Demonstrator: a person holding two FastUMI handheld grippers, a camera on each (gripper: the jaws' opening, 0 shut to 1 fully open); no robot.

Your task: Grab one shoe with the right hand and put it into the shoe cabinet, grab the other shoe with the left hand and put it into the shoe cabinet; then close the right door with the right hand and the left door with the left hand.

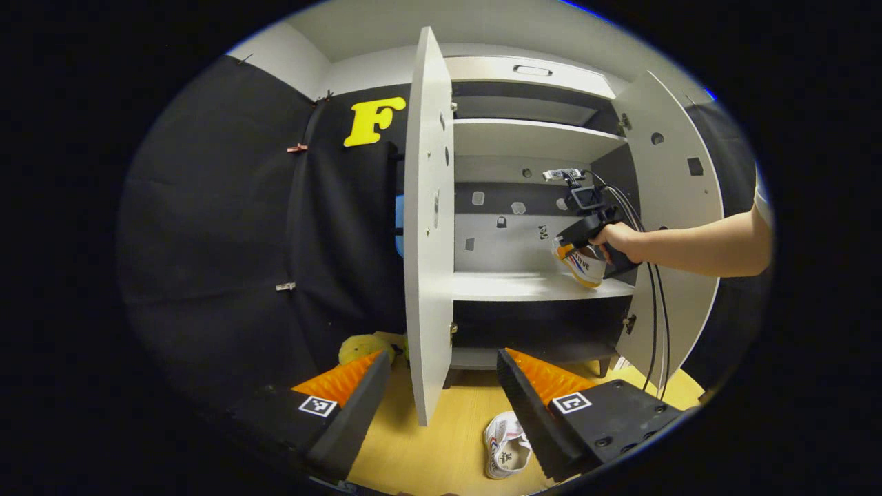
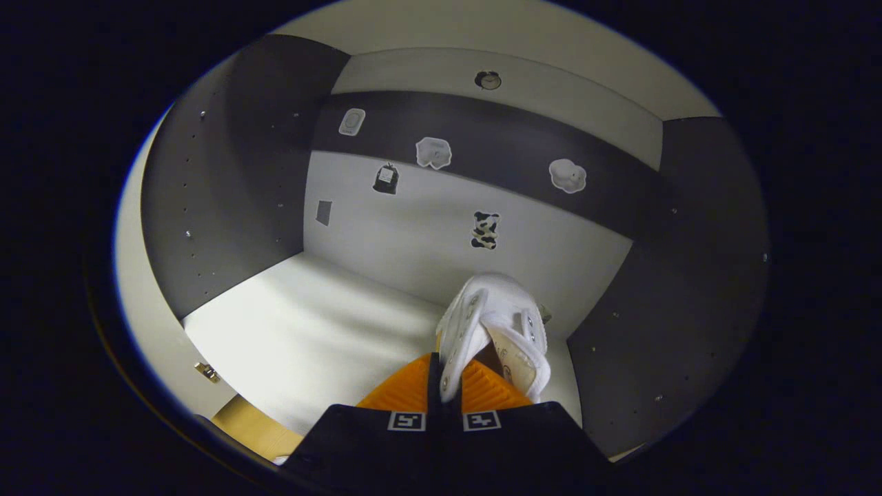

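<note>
In the right gripper view my right gripper is shut on the edge of a white shoe, holding it over the right end of the cabinet's pale shelf. The left gripper view shows that same gripper, held by a hand, with the shoe low over the middle shelf. My left gripper is open above the wooden floor. The other white shoe lies on the floor between its fingers, farther off, in front of the cabinet. Both cabinet doors stand open.
The open left door stands edge-on right ahead of my left gripper; the right door swings out past the person's forearm. A yellow-green object lies on the floor at the left door's foot. Cables hang from the right gripper.
</note>
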